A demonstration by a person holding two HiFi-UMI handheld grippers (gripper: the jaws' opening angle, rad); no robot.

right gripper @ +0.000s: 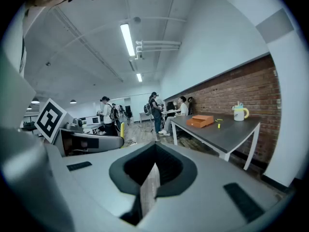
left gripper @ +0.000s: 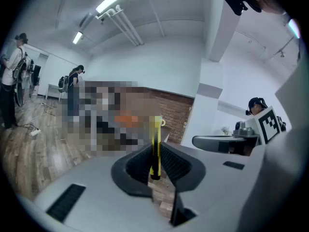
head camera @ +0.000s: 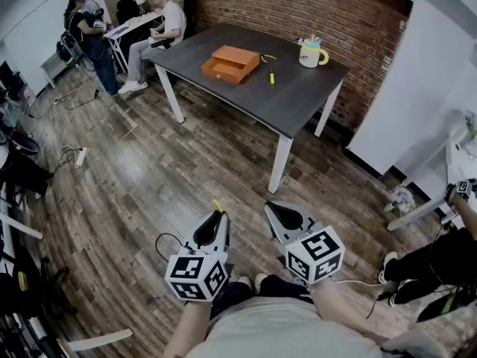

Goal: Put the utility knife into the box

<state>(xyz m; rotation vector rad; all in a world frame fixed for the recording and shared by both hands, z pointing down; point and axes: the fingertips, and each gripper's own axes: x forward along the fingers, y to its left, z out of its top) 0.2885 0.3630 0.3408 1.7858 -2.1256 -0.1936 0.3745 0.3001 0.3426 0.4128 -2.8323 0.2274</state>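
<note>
My left gripper (head camera: 215, 218) is shut on a yellow and black utility knife (left gripper: 155, 146), which stands upright between the jaws; its yellow tip (head camera: 218, 206) pokes out ahead. Beside it, my right gripper (head camera: 281, 210) is shut with nothing in it. Both are held low over the wooden floor, well short of the table. The orange box (head camera: 231, 63) lies on the dark table (head camera: 298, 103) with its drawer pulled out. In the right gripper view the orange box (right gripper: 200, 121) shows far off beyond my right gripper (right gripper: 153, 166). In the left gripper view a mosaic patch covers the box beyond my left gripper (left gripper: 155, 163).
A white mug (head camera: 311, 53) with a yellow handle and a small yellow object (head camera: 271, 77) sit on the table right of the box. People sit and stand at a desk (head camera: 130, 24) at the far left. Cables (head camera: 74, 155) lie on the floor; a person's legs (head camera: 425, 267) show at right.
</note>
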